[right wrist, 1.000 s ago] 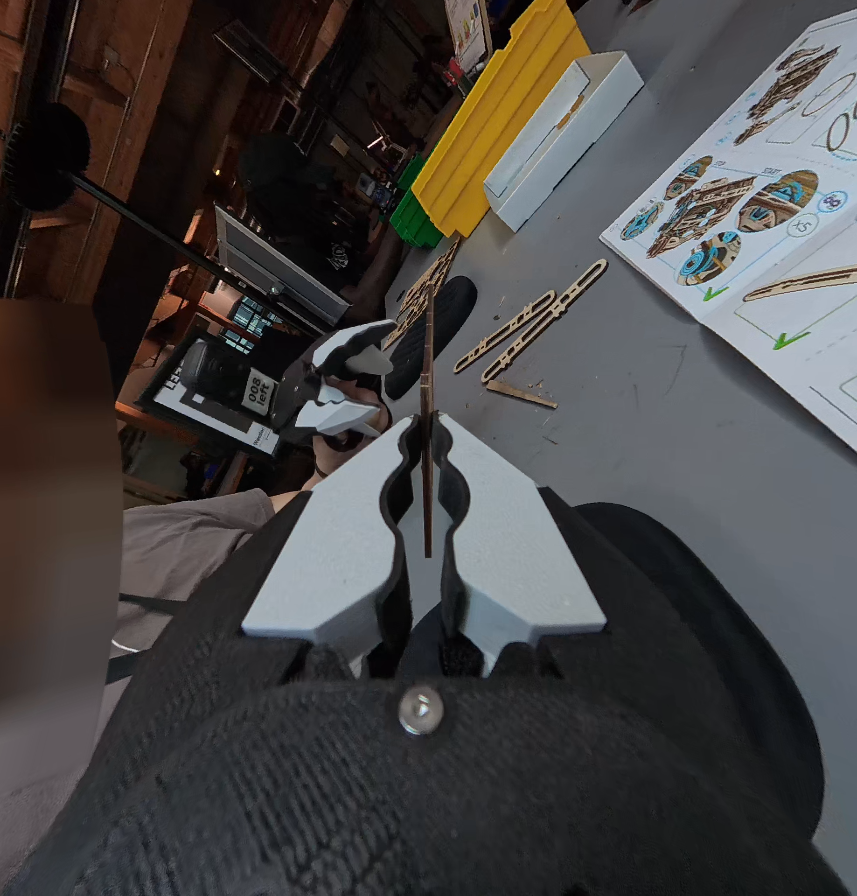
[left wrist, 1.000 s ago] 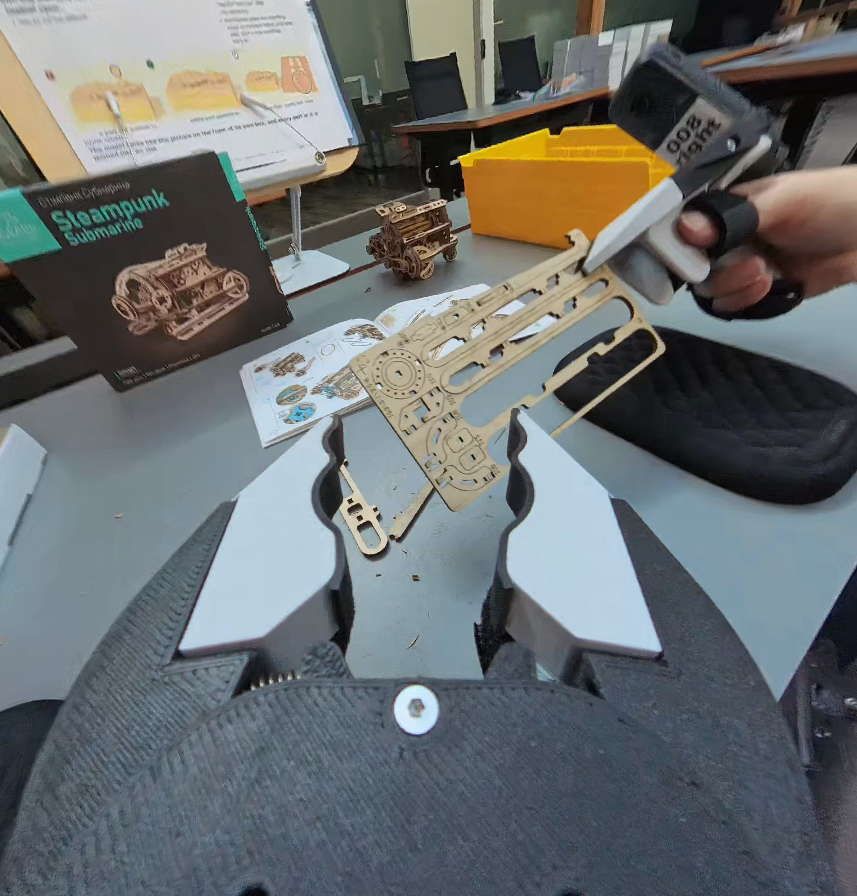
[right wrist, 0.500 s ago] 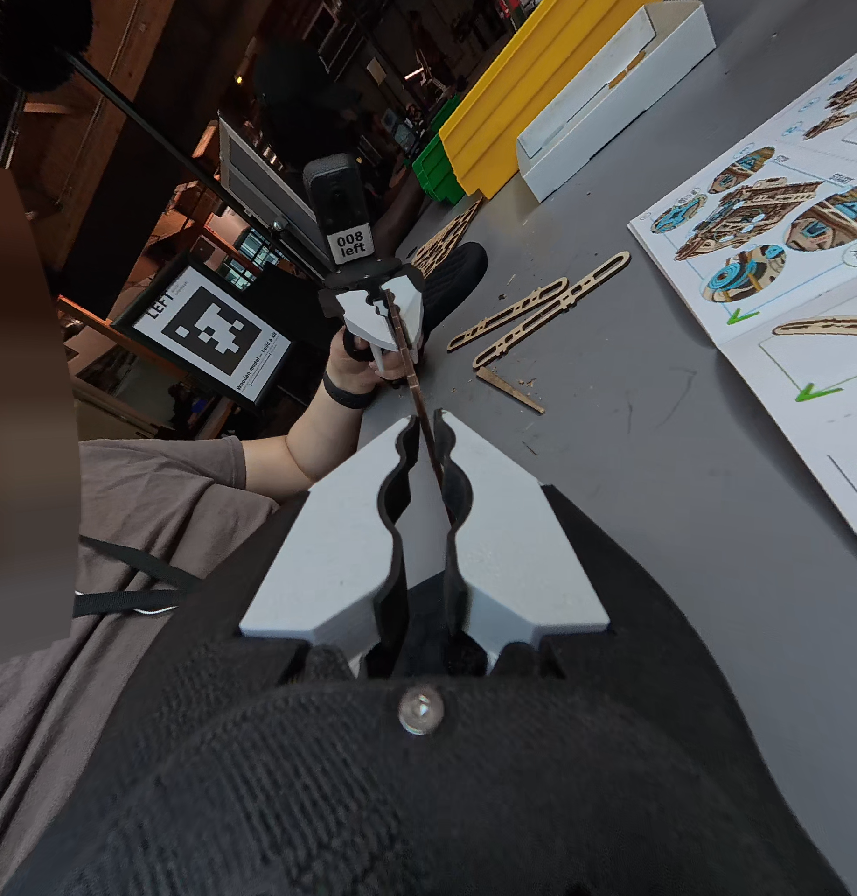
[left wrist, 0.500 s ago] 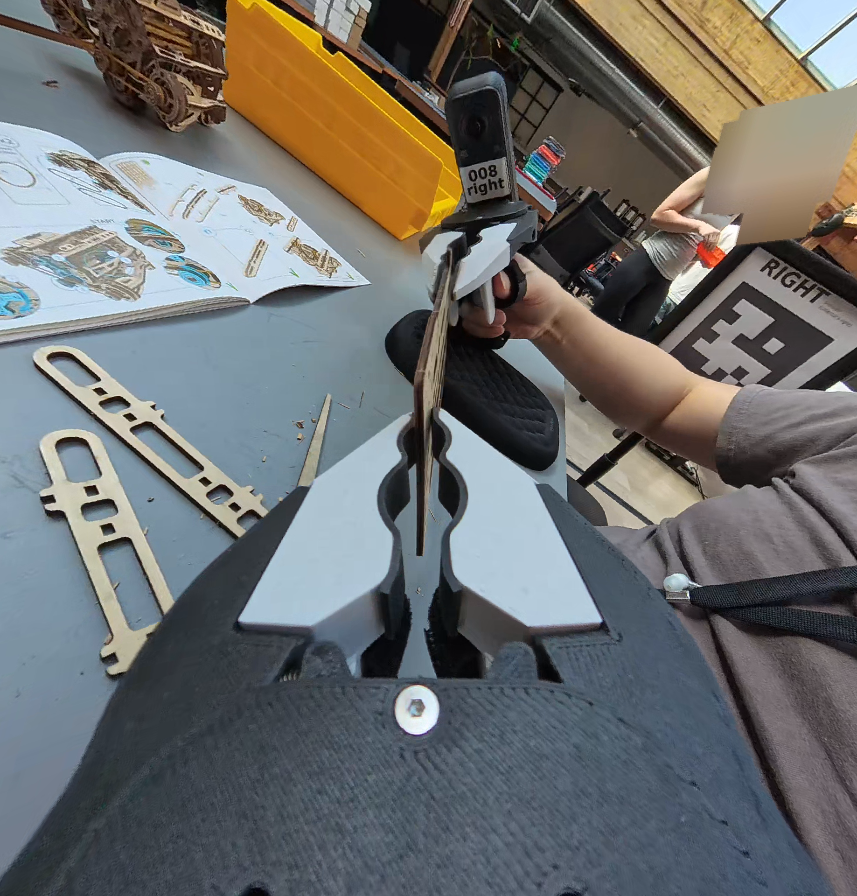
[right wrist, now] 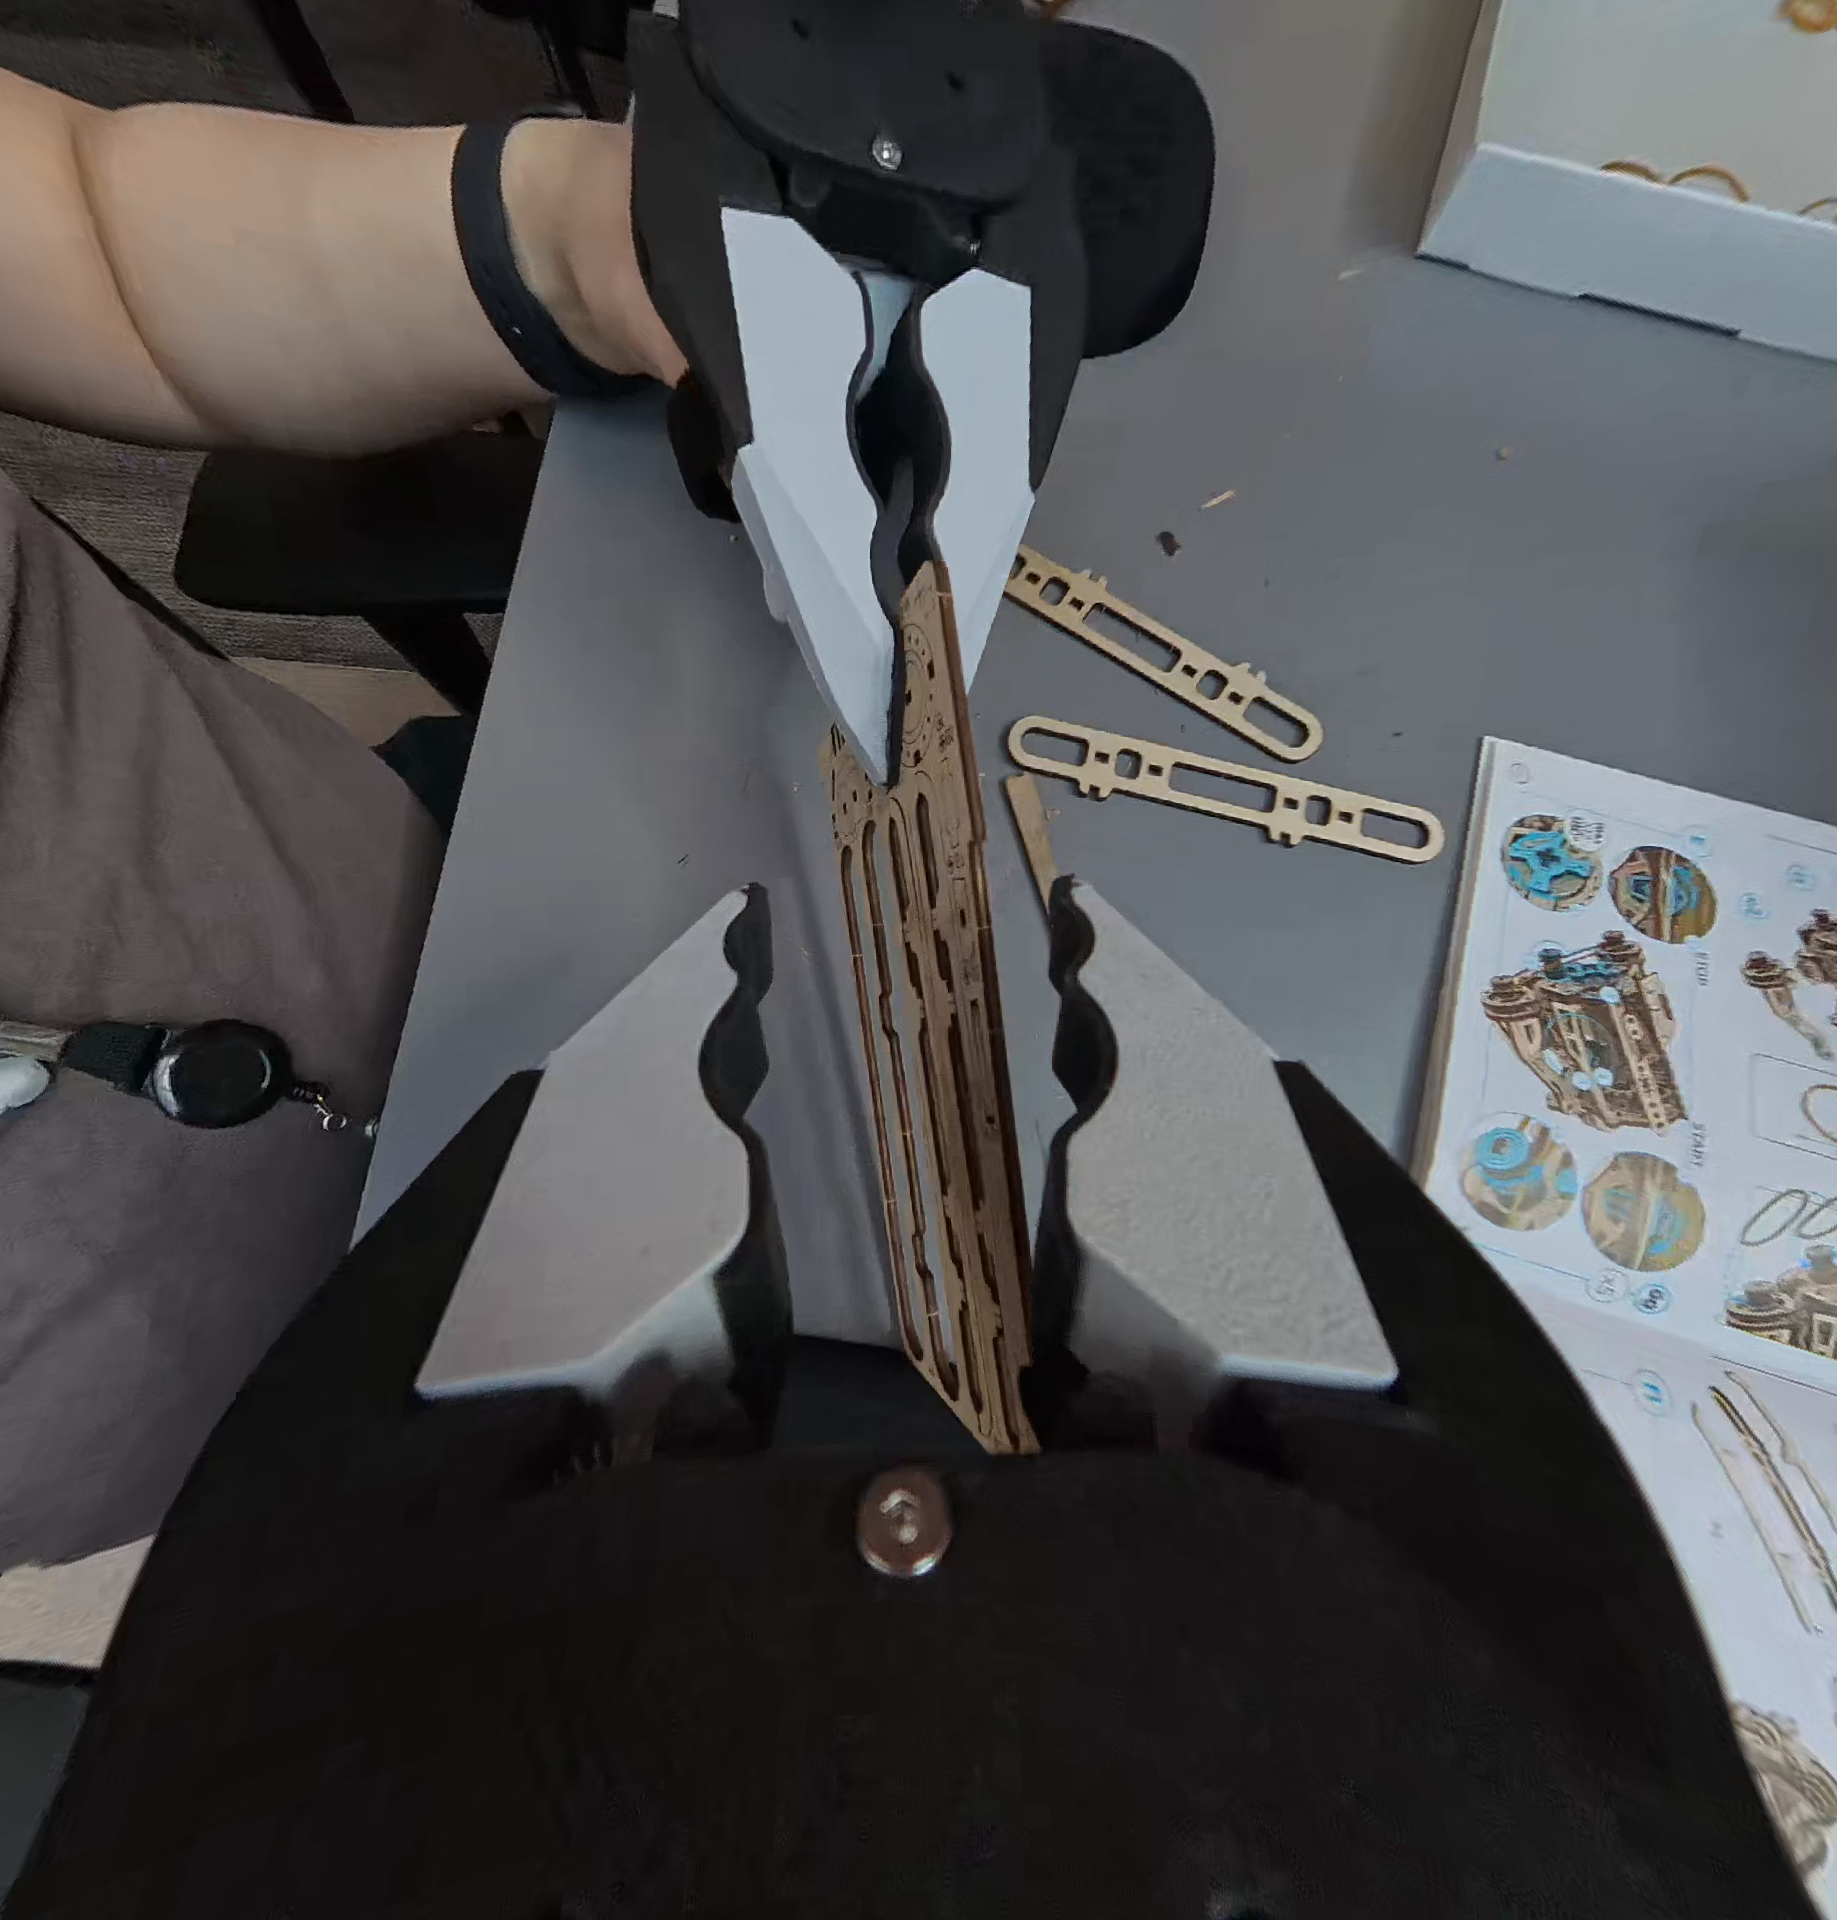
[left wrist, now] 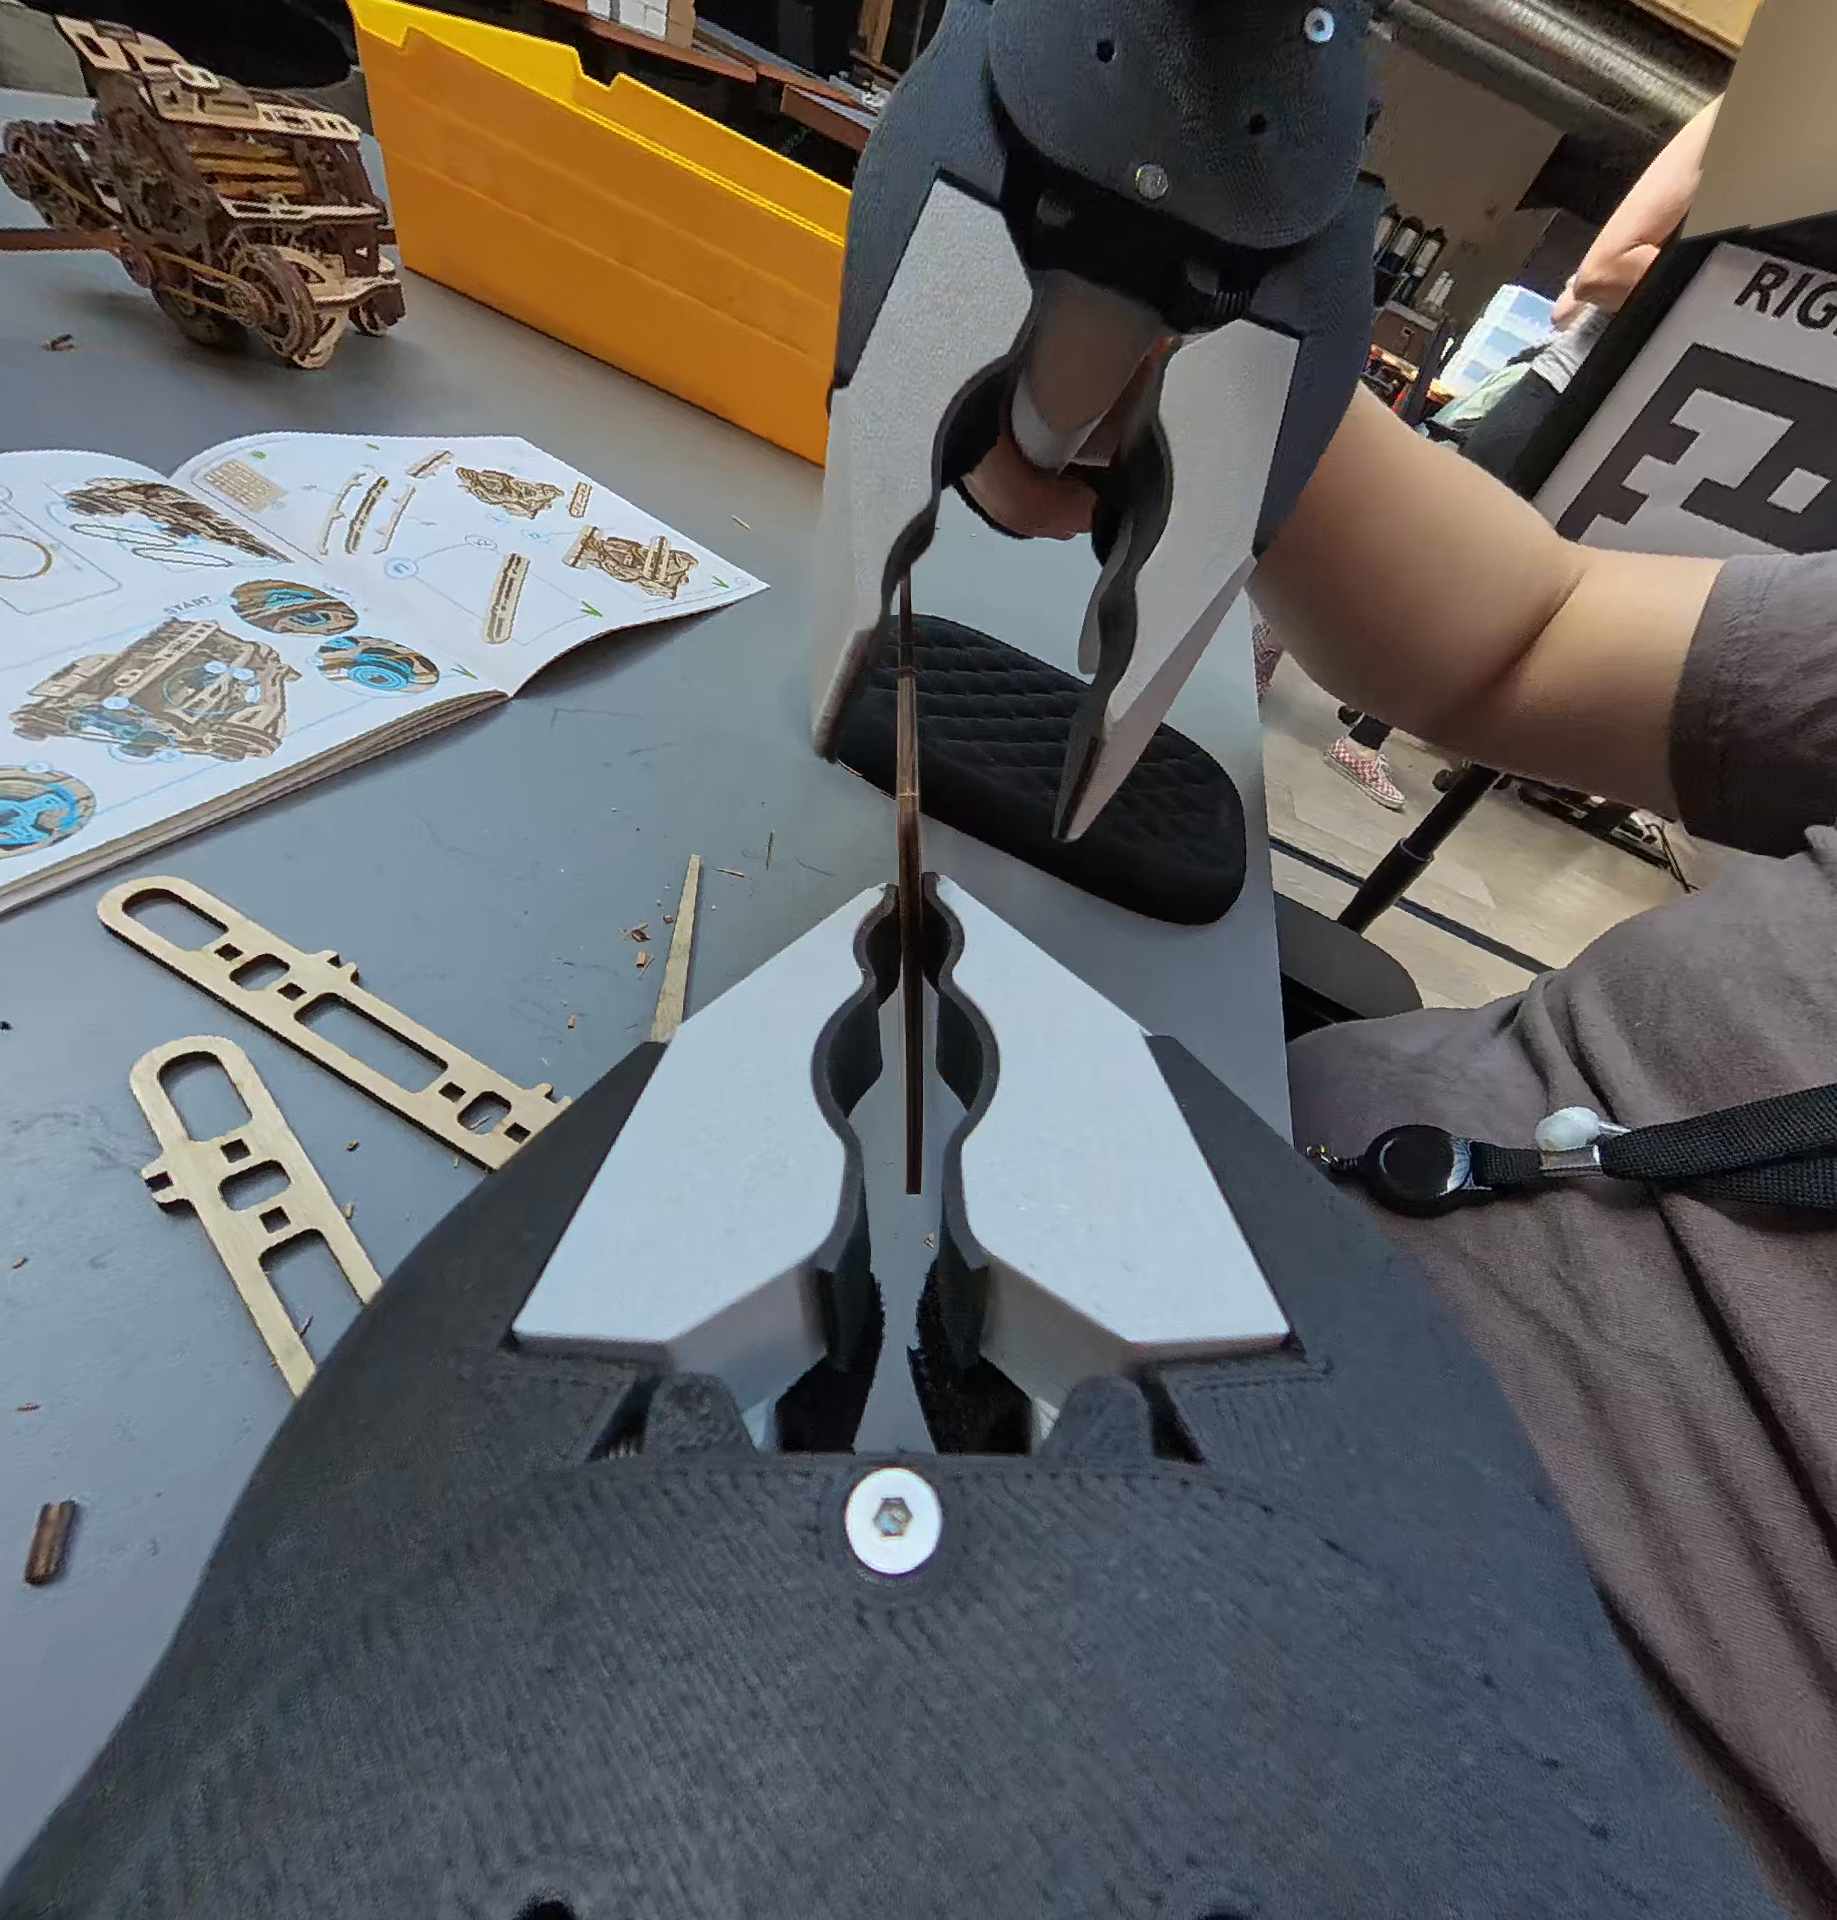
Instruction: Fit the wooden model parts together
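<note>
Over grey table (left wrist: pixel 498 894), left tongs (left wrist: pixel 906 896) still clamp the wooden sheet (right wrist: pixel 935 1091); right tongs (right wrist: pixel 909 904) have spread wide, releasing it.

You are working in a workshop or maker space. A grey table (left wrist: pixel 457 852) is carrying wood chips, loose laser-cut wooden strips (left wrist: pixel 322 1013) and an open instruction booklet (left wrist: pixel 270 623). A yellow storage bin (left wrist: pixel 602 218) is sitting behind, beside a finished wooden model (left wrist: pixel 197 187). A marker board (left wrist: pixel 1724 416) is standing at right, with shelving running beyond.
</note>
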